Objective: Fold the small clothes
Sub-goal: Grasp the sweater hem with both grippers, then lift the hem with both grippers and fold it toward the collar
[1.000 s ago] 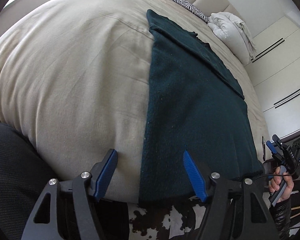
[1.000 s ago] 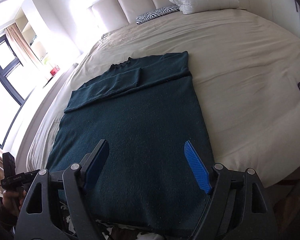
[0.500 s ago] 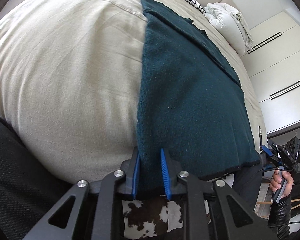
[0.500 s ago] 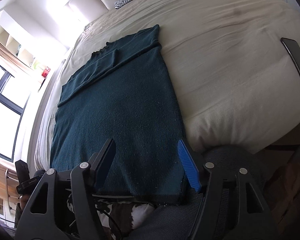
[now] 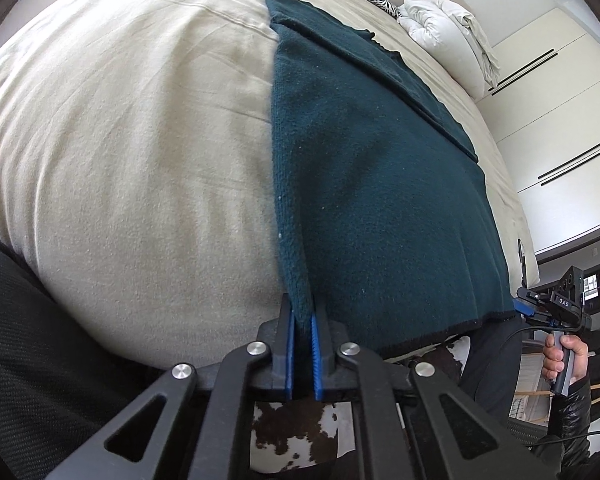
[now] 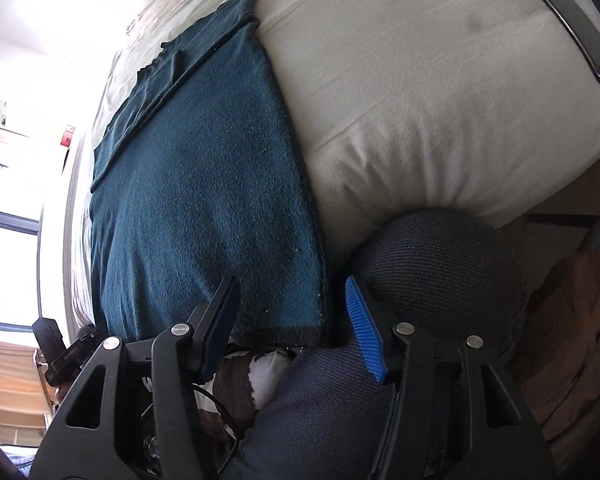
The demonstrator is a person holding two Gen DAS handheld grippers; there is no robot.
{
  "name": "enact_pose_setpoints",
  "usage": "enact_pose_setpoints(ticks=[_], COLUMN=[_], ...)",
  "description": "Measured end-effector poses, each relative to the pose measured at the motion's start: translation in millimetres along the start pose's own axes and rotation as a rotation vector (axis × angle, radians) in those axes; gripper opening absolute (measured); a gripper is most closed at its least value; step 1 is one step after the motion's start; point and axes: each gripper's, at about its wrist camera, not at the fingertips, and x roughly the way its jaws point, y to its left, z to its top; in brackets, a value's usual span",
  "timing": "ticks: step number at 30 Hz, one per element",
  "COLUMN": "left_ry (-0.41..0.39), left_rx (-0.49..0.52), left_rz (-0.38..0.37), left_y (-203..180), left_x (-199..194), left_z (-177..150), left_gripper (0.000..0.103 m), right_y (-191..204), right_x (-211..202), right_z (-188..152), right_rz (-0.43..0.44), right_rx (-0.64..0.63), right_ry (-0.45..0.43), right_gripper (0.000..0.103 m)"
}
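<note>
Closed since the earlier frames: left gripper [image 5: 300,354], blue pads now clamped on the near hem corner of the dark teal knitted sweater [image 5: 364,184]; right gripper [image 6: 296,326] narrowed, come lower.

Straddling the opposite hem corner at lower centre, pads not yet pressing. Spread flat on the cream bed [image 5: 132,140], long axis running away toward upper frame.
</note>
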Motion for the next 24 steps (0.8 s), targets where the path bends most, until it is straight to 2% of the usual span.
enact_pose_setpoints(ticks=[3, 7, 8, 9, 10, 11, 12, 13, 18, 24], left_ry=[-0.002, -0.005, -0.006, -0.008, -0.009, -0.011, -0.012, -0.014, -0.028, -0.066], left_rx=[0.005, 0.008, 0.007, 0.008, 0.010, 0.014, 0.018, 0.023, 0.043, -0.001], left_rz=[-0.003, -0.008, -0.009, -0.010, -0.010, -0.008, -0.006, -0.006, -0.026, -0.122], left_y=[0.3, 1.7, 1.8, 1.9, 1.9, 1.2, 0.8, -0.1, -4.3, -3.7], left_x=[-2.0, -5.0, -5.7, -6.3, -7.2, -7.9, -8.8, -10.4, -23.3, -42.0], left_z=[-0.7, -0.4, -0.2, 0.2, 0.5, 0.6, 1.2, 1.6, 3.8, 12.2], left_gripper=[0.007, 0.007, 0.007, 0.007, 0.007, 0.007, 0.007, 0.007, 0.006, 0.006], right_y=[-1.1, -2.0, -2.7, -3.5, -4.8, -6.3, -7.1, -8.7, -12.8, 2.5], right_x=[9.9, 23.0, 23.0, 22.5, 22.7, 22.6, 22.4, 21.2, 9.2, -21.4], right_z=[-0.2, -2.0, -1.9, -2.8, -3.9, -6.0, -8.2, -10.8, -15.9, -9.2], right_rz=[-0.019, -0.011, -0.006, -0.004, 0.001, 0.007, 0.007, 0.009, 0.063, 0.195], right_rx=[0.005, 0.009, 0.013, 0.016, 0.020, 0.023, 0.020, 0.022, 0.026, -0.014], right_ry=[0.039, 0.078, 0.078, 0.079, 0.088, 0.093, 0.094, 0.090, 0.047, -0.038], right_gripper=[0.052, 0.046, 0.042, 0.033, 0.030, 0.024, 0.013, 0.008, 0.006, 0.006])
